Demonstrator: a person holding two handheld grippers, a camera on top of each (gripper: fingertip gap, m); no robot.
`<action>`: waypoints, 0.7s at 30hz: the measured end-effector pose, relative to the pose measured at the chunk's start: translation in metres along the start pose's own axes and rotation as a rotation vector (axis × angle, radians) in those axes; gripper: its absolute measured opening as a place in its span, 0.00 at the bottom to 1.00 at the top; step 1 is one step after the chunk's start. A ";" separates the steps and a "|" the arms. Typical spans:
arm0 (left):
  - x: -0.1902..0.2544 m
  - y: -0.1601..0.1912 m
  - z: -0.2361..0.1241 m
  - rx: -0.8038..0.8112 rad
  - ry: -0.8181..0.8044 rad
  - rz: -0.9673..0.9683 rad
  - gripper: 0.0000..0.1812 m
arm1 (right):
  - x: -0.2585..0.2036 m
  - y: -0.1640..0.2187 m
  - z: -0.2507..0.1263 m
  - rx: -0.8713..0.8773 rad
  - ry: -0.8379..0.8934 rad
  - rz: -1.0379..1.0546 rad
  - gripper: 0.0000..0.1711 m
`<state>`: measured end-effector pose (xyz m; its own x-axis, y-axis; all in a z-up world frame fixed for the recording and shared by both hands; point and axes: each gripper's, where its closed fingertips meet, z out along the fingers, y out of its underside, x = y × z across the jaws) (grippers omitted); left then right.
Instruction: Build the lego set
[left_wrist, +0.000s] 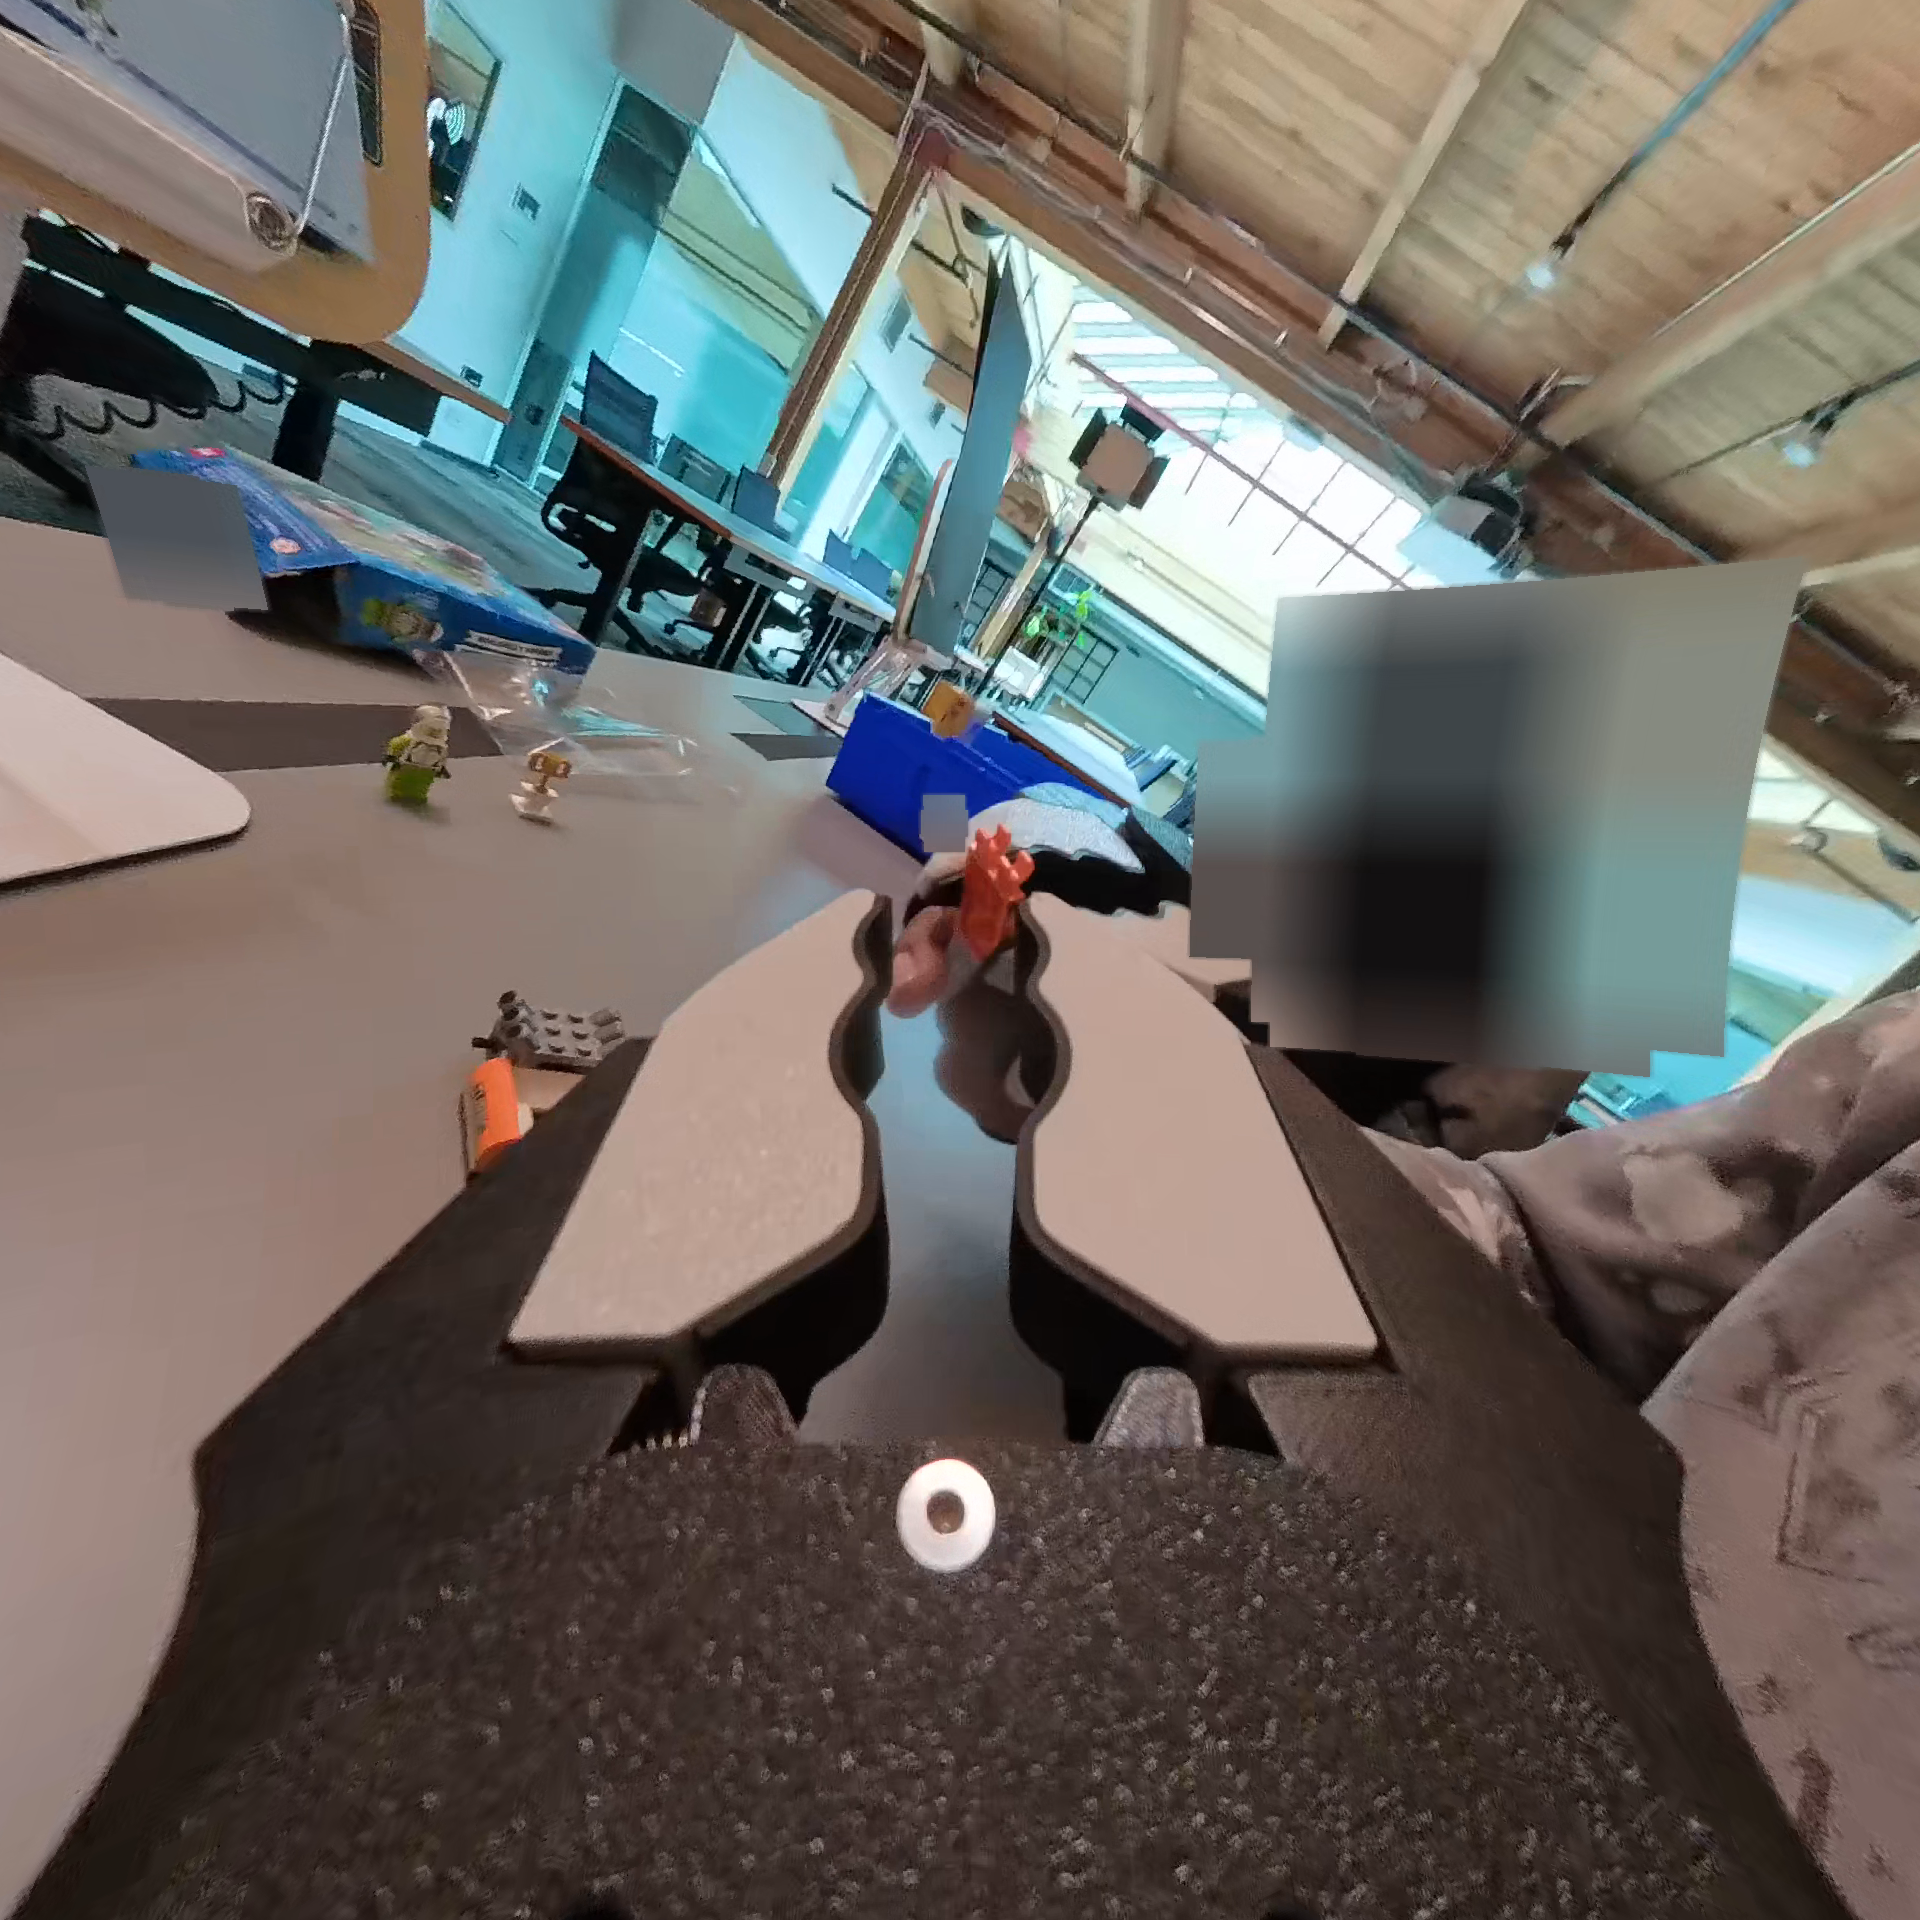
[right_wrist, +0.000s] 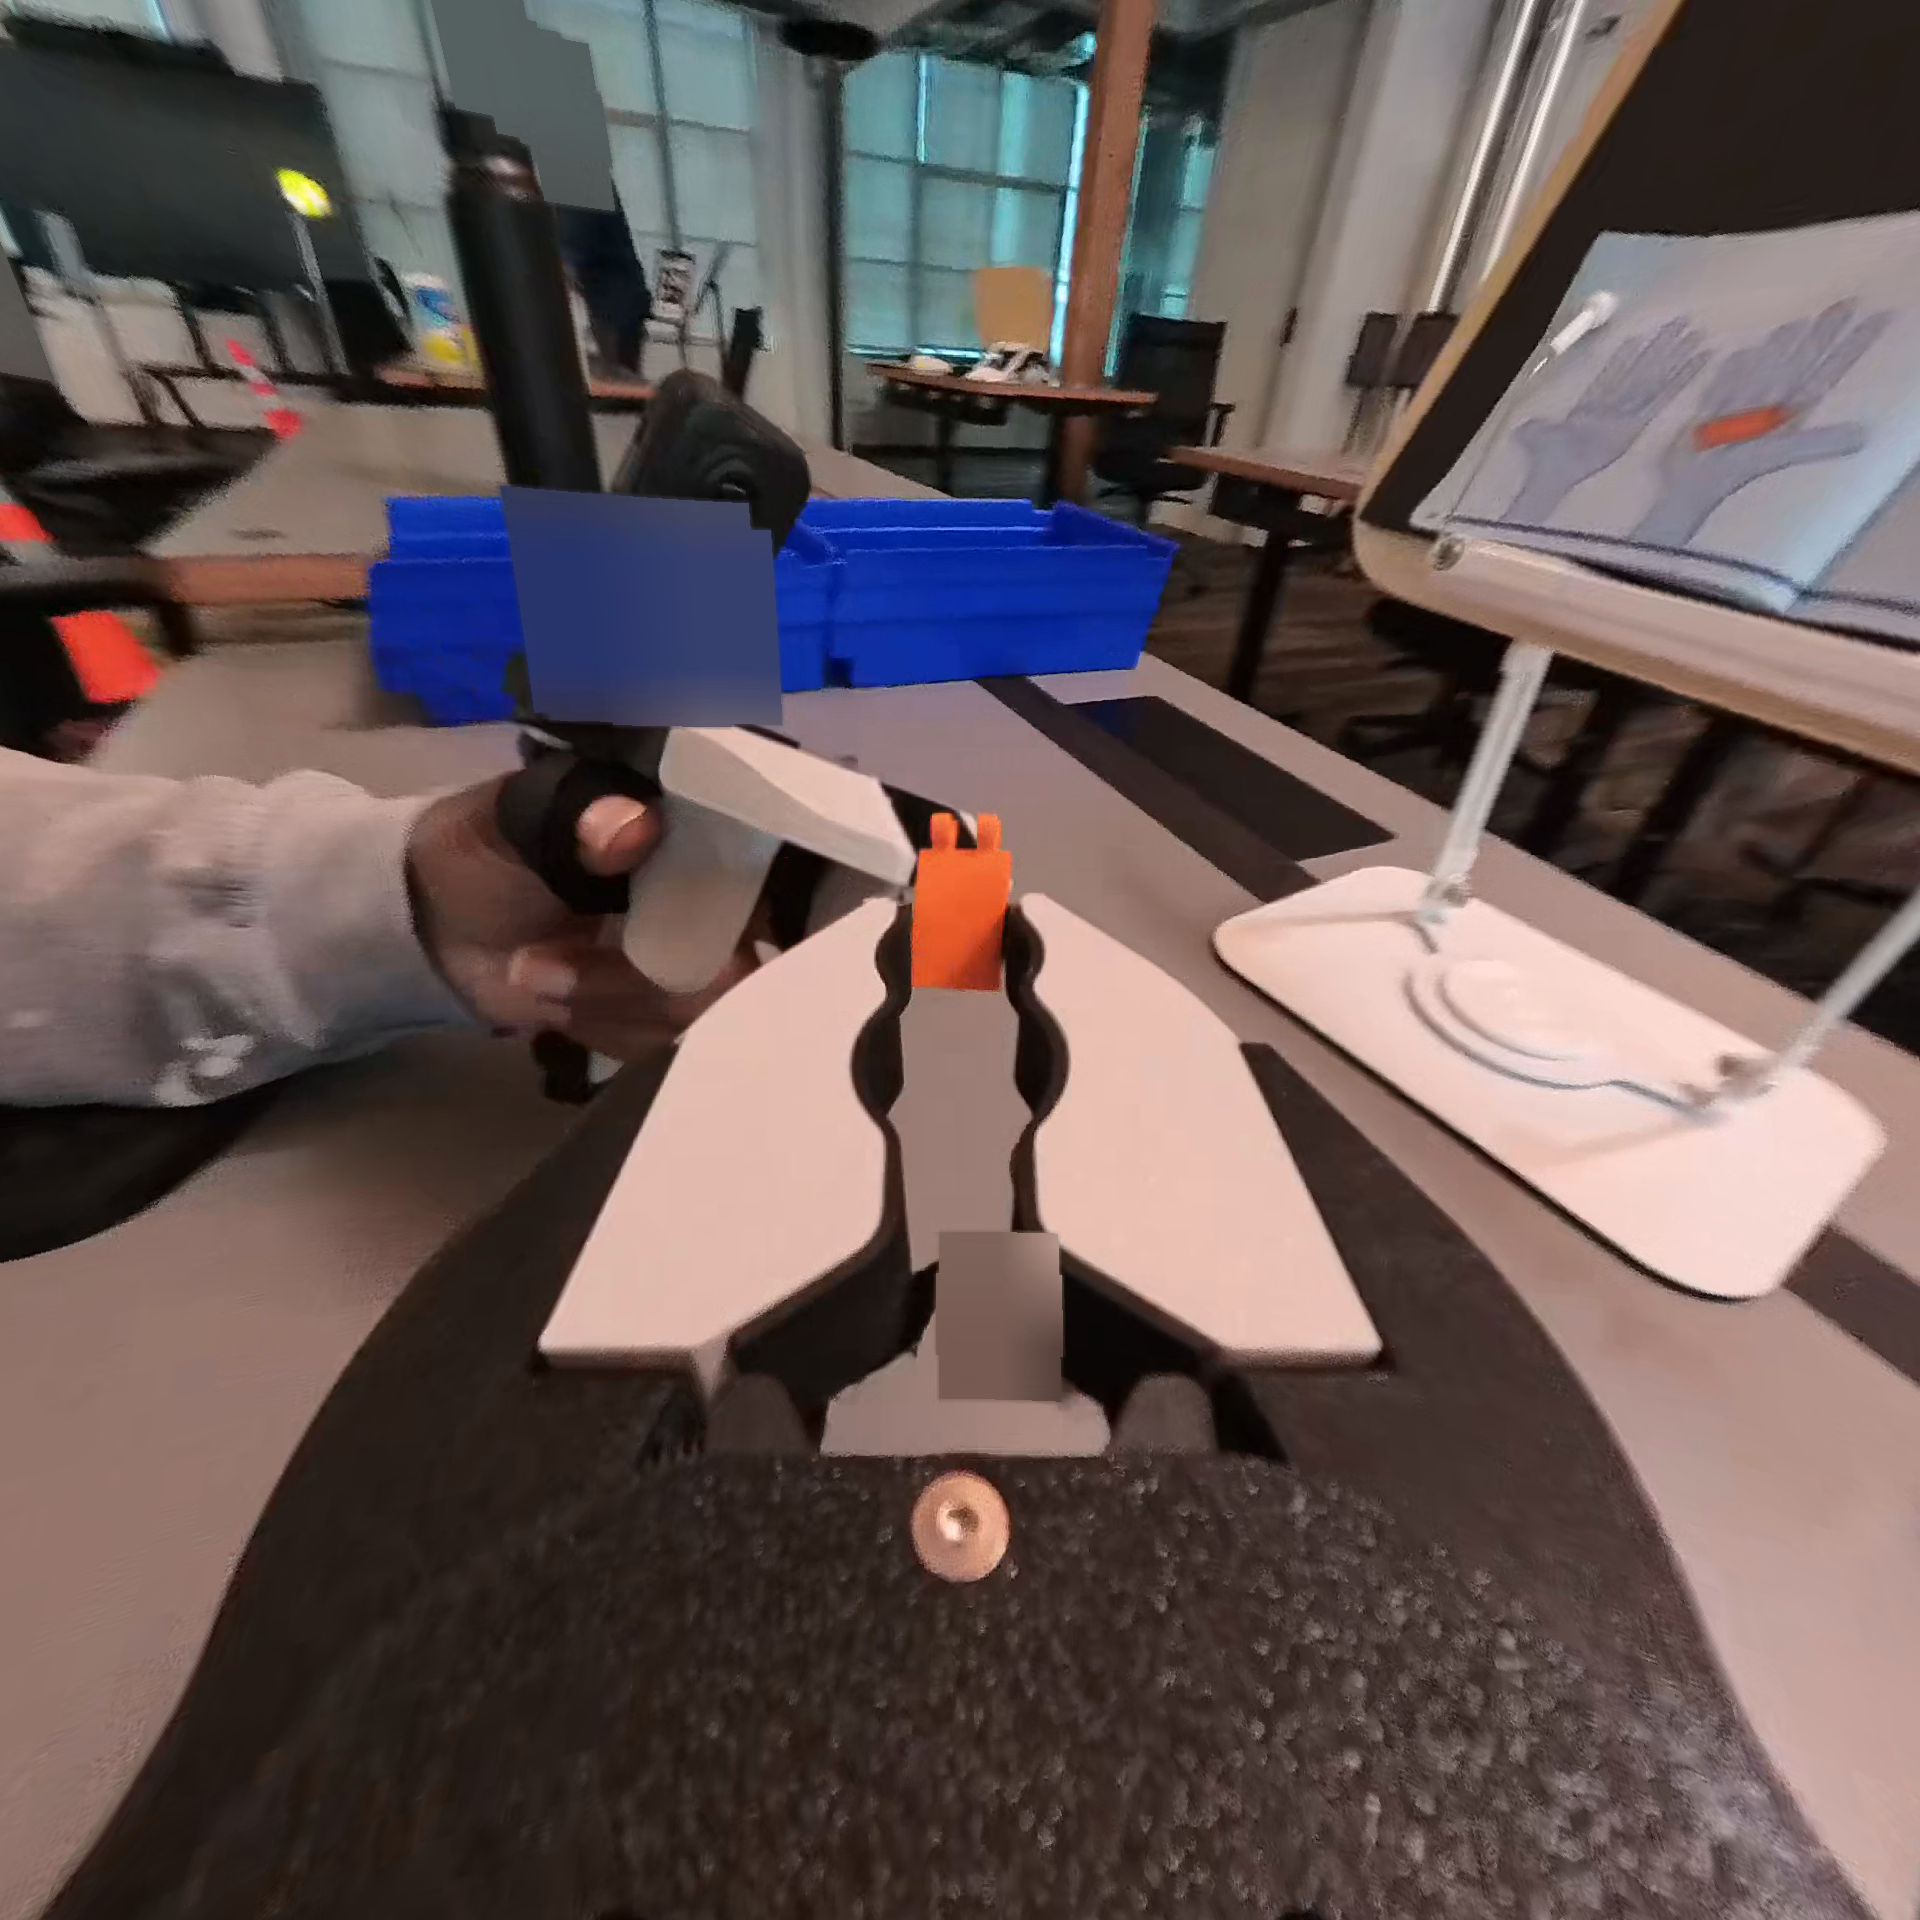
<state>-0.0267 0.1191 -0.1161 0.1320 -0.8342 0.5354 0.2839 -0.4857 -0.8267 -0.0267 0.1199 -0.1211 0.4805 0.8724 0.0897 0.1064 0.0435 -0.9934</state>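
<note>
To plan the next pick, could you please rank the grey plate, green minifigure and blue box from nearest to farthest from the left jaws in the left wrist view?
1. Grey plate, just left of the jaws.
2. Green minifigure, farther left on the table.
3. Blue box, far left.

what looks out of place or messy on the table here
Nothing is damaged or spilled. The mess is minor: the lego box lies torn open, an empty clear bag sits crumpled beside it, and a grey plate and an orange piece lie loose near the left gripper. The green minifigure stands upright.
</note>
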 end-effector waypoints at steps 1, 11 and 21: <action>0.001 -0.001 0.000 0.009 0.008 -0.013 0.11 | 0.001 0.001 0.002 -0.006 0.040 -0.038 0.10; -0.002 0.005 0.002 -0.032 -0.036 0.017 0.02 | 0.003 0.005 0.010 -0.021 0.189 -0.205 0.10; -0.018 0.005 -0.006 -0.090 -0.108 0.030 0.02 | 0.030 0.003 -0.008 -0.046 0.218 -0.157 0.11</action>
<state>-0.0337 0.1298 -0.1309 0.2420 -0.8183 0.5214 0.1930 -0.4860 -0.8524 -0.0052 0.1426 -0.1213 0.6305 0.7310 0.2609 0.2313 0.1440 -0.9622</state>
